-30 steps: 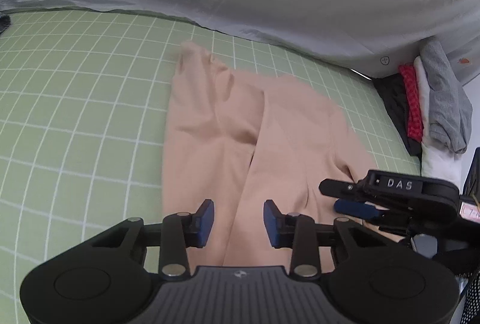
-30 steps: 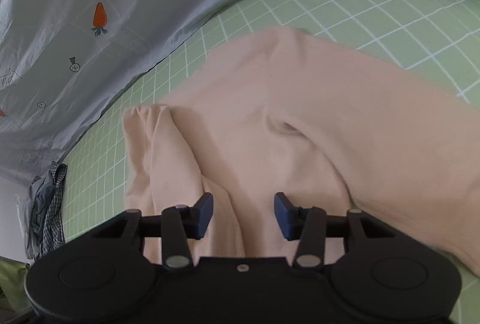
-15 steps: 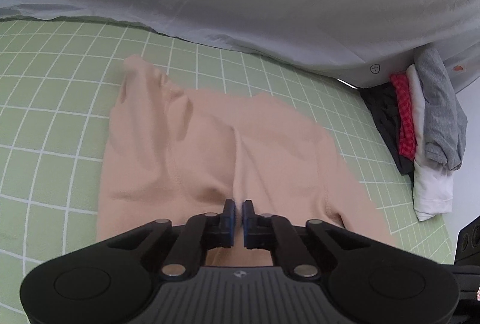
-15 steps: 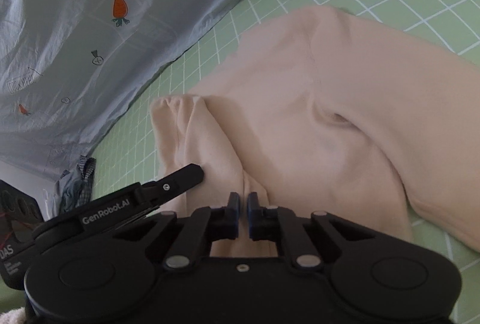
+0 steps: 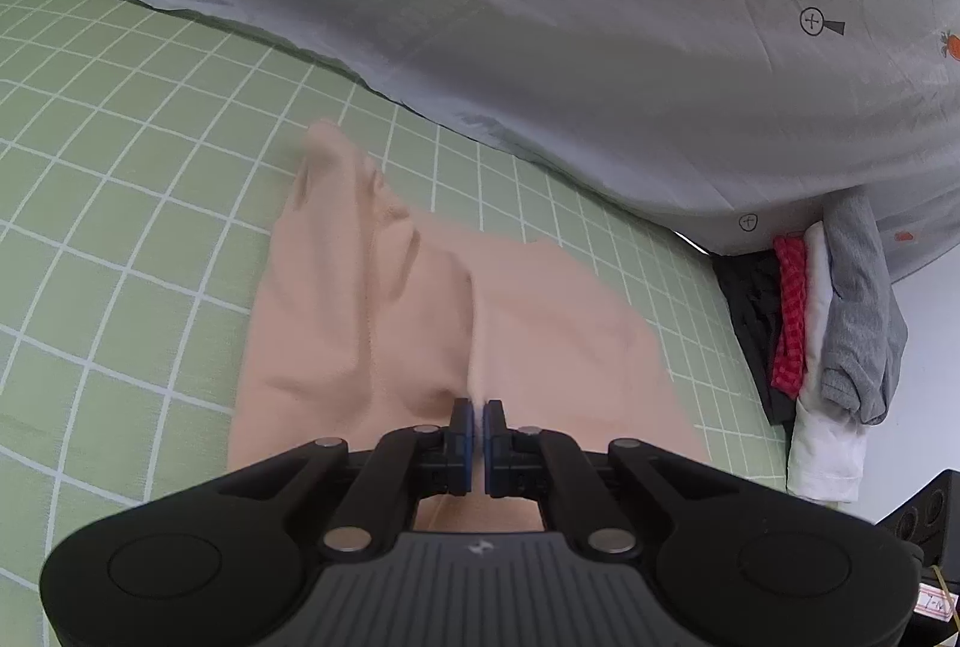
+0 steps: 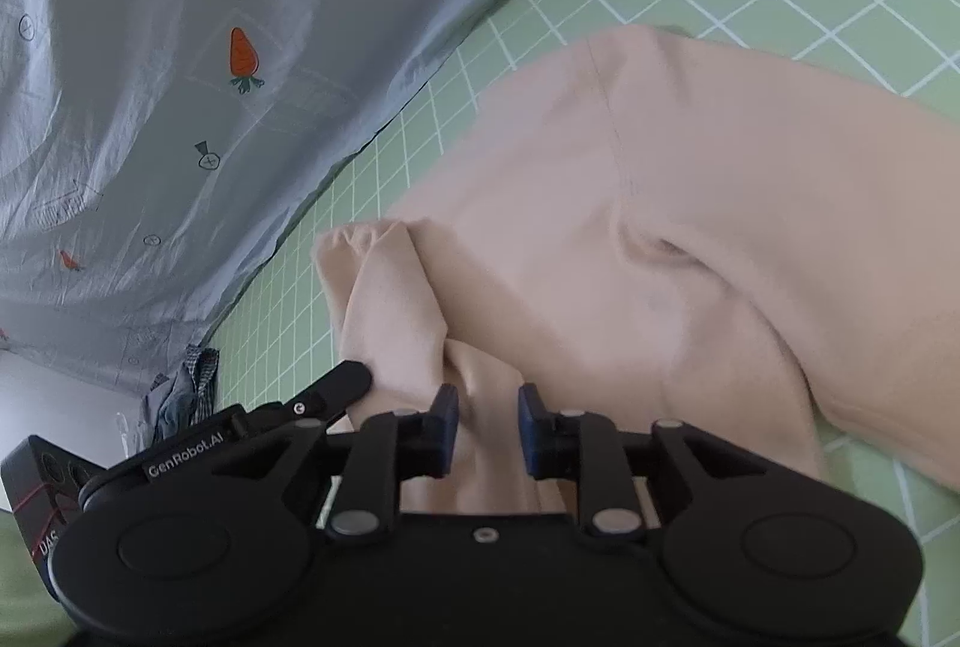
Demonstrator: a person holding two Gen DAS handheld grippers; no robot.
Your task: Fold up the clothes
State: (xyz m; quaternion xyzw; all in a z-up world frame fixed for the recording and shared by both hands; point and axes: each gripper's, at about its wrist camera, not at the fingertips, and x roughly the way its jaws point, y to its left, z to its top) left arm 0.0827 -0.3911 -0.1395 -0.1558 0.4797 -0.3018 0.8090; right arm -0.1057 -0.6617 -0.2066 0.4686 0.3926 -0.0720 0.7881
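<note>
Since the earlier frames, both claws have come onto the near edge of the peach garment [image 5: 420, 323], which lies spread on the green checked bed sheet [image 5: 120, 179] below the grey carrot-print quilt [image 5: 600, 47]. Left claw [image 5: 478, 422] now stands clamped on a pinch of the cloth, evidently to lift that edge for a fold. Right claw [image 6: 487, 422] closed and has just been reopening; its jaws stand partly apart with a raised ridge of fabric between them, and whether the pads press on it cannot be told. A stack of other clothes [image 5: 840, 335] sits well apart at the bed's far corner.
</note>
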